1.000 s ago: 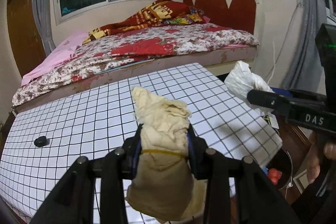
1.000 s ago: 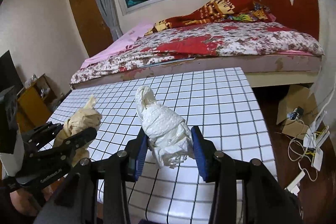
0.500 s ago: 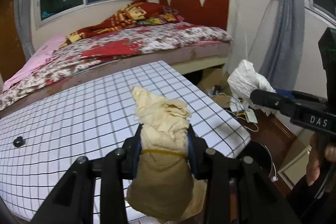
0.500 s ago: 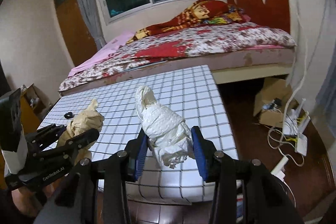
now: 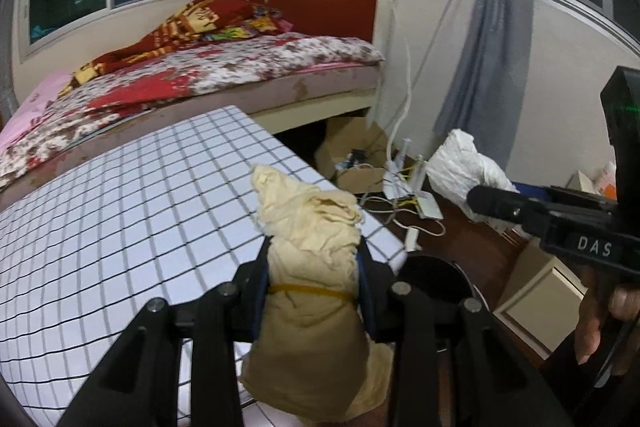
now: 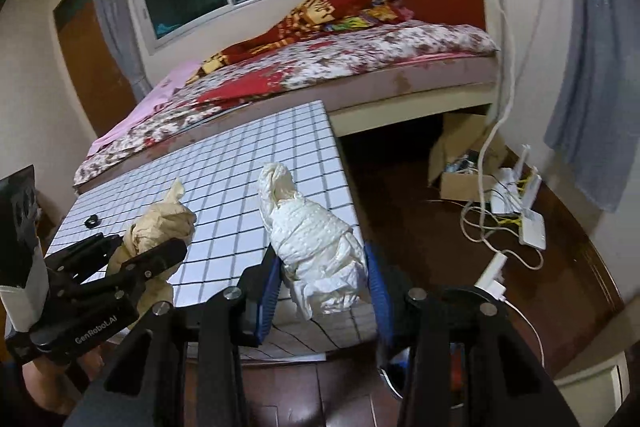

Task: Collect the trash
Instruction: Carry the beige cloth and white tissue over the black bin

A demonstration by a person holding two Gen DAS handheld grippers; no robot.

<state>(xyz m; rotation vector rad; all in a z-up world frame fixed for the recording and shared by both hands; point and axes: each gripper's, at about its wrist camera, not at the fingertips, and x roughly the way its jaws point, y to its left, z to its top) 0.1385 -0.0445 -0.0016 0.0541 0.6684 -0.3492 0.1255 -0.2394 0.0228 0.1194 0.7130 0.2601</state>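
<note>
- Past the right-hand edge of the grid-patterned table (image 5: 120, 211), both grippers now hang where the floor shows — a second ago each view was filled mostly by the tabletop, and the bed (image 5: 224, 75) sat square ahead; now it has slid off to the left.
- The left gripper (image 5: 314, 281) is clamped narrow on a crumpled yellowish cloth wad (image 5: 312, 259) bound with a rubber band; the wad stands up between the blue pads and bulges below them, unchanged in the grip.
- The right gripper (image 6: 322, 285) is closed on a wadded white plastic bag (image 6: 316, 239), its jaws a little wider than the left's, and the hold has not altered either.
- Newly in sight: a dark round bin (image 5: 434, 279) on the floor just beyond the left gripper's tips in the left view, its rim partly hidden behind the fingers. In the right view only a sliver of it shows low between the fingers.
- Cables, a white router (image 6: 532, 227) and a cardboard box (image 6: 464, 167) lie further off by the wall.
- Judgement — both pieces of trash are lifted clear of the table and carried toward the bin; the drop itself is not yet done.
</note>
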